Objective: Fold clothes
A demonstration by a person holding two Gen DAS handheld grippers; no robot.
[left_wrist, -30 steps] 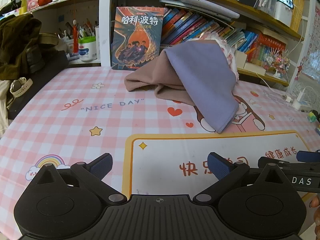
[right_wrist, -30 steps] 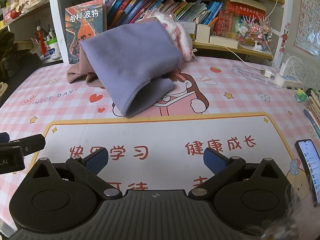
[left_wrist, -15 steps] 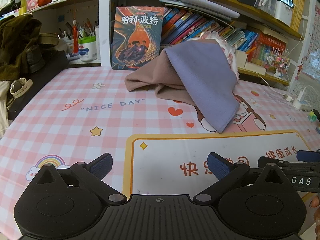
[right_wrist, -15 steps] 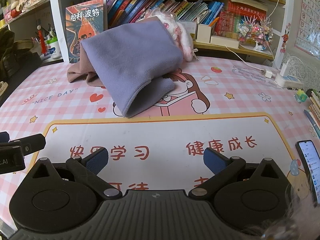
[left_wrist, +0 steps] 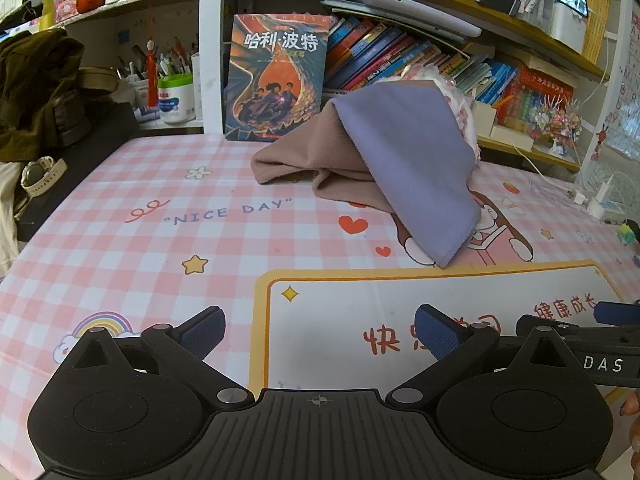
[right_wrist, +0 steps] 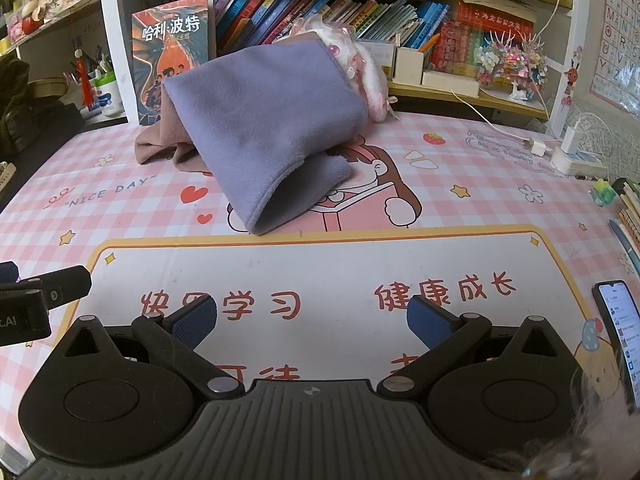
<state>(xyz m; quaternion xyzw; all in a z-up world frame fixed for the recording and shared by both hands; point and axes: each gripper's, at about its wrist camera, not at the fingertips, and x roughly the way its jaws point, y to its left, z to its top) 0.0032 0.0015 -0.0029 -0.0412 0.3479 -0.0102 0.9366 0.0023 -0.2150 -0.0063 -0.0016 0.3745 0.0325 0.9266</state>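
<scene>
Clothes (left_wrist: 408, 160) sit in a loose heap toward the back of the table (left_wrist: 120, 248), a purple piece draped over a brown one (left_wrist: 304, 152), with the purple corner trailing forward onto the cartoon print of the pink checked cover. From my right camera the same heap (right_wrist: 260, 128) leans against a fluffy pink-and-white toy (right_wrist: 360, 68) just behind it, and a picture book (right_wrist: 172, 52) stands upright by the shelf post beside it. My left gripper (left_wrist: 320, 332) hovers low over the white panel of the cover, its blue pads (left_wrist: 204, 330) spread wide with nothing between them, well short of the heap. My right gripper (right_wrist: 312, 320) is likewise spread apart and empty above the red lettering, also well apart from the fabric. Each tool shows at the edge of the other's view, side by side. A phone (right_wrist: 618, 324) lies at the right edge of the table with its screen lit, and a charger with a white cable (right_wrist: 568, 148) rests near the back right corner.
</scene>
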